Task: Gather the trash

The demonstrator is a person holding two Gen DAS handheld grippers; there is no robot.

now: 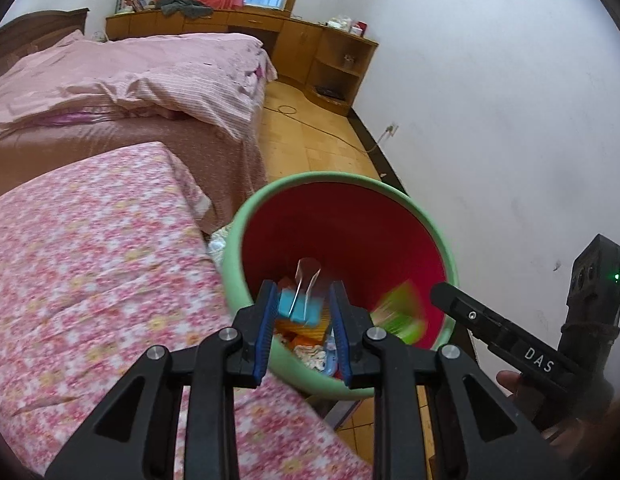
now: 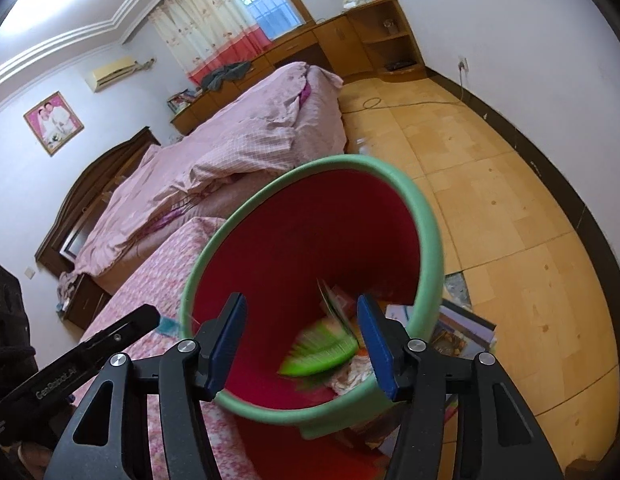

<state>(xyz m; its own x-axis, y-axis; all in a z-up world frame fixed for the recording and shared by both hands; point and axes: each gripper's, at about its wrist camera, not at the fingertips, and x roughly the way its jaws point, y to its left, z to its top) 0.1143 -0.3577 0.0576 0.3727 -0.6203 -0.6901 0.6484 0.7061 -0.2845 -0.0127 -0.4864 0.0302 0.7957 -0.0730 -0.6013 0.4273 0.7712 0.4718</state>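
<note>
Beside the floral mattress stands a red bin with a green rim, holding wrappers; left gripper pinches a blue packet, right gripper spread, green packet blurred between.

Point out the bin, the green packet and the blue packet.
bin [image 2: 423,216], right wrist view, on its pale green rim at the far right side.
green packet [image 2: 321,354], right wrist view, on its blurred green face inside the bin.
blue packet [image 1: 300,308], left wrist view, on its blue front face.

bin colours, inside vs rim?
Trash bin: red inside, pale green rim. Clearest in the right wrist view.
</note>
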